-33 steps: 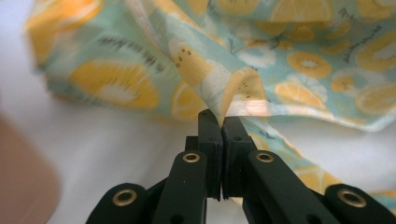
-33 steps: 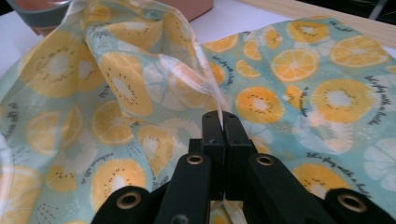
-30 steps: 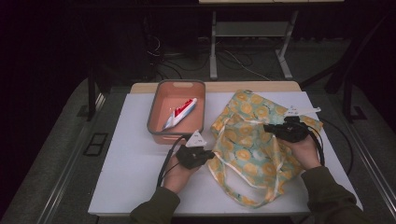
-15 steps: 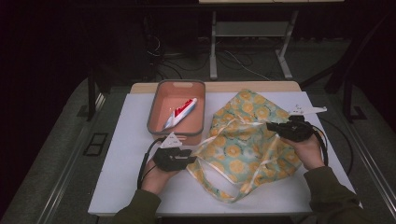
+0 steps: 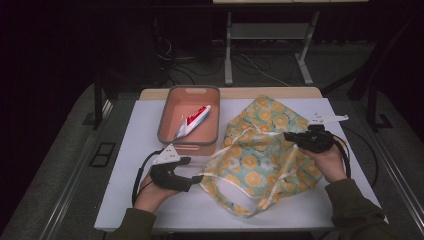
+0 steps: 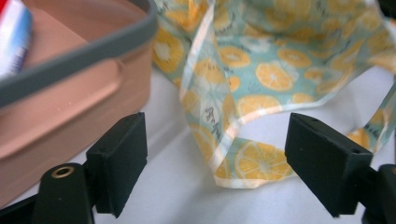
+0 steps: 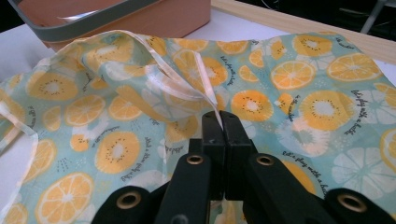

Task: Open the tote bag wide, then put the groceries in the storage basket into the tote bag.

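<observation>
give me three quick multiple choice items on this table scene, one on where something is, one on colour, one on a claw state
1. Where is the red and white tube?
A. inside the bin
B. on the fabric bag
C. in the left claw

2. What colour is the bin rim?
A. yellow
B. grey
C. green

3. How is the right claw?
A. wide open above the bin
B. shut on the fabric bag
C. shut on the tube

Answers: 1 A, it lies on the bin floor. 2 B, a grey band tops the pink walls. 3 B, its jaws pinch the bag's pale edge.
</observation>
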A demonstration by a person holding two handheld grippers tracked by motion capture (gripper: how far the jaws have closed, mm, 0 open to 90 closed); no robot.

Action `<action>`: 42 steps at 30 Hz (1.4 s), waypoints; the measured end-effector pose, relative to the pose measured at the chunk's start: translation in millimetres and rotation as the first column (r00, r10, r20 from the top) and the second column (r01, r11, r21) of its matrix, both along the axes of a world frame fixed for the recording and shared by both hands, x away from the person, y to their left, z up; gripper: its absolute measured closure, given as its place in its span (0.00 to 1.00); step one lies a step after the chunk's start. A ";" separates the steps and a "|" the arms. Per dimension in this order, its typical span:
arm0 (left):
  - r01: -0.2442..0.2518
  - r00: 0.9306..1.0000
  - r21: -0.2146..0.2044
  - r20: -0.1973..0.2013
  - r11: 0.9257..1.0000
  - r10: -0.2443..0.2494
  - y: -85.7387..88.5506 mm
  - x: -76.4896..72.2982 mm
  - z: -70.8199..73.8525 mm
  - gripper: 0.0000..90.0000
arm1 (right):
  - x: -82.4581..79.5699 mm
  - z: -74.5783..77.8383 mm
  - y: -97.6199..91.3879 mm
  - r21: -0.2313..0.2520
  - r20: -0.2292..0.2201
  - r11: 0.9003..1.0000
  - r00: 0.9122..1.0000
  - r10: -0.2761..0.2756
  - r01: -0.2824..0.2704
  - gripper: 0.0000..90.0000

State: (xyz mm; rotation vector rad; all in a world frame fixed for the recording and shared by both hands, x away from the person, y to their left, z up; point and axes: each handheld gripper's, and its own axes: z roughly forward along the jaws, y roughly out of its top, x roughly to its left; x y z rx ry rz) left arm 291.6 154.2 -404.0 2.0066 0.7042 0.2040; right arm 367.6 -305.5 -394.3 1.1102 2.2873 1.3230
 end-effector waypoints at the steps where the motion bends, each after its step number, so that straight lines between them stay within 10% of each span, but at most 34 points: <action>1: -0.001 1.000 -0.012 -0.001 1.000 0.001 1.4 0.6 2.5 0.20 | -0.1 0.1 0.2 0.000 0.000 1.000 1.000 0.001 -0.001 0.99; 19: 0.001 1.000 -0.050 0.006 0.999 -0.001 4.8 26.6 36.5 0.16 | -0.3 0.4 1.9 0.003 0.004 1.000 1.000 0.008 -0.008 0.99; 42: -0.099 0.995 0.036 0.009 0.994 0.099 -25.7 133.1 63.0 0.17 | -0.4 0.7 3.2 0.005 0.004 1.000 1.000 0.015 -0.015 0.99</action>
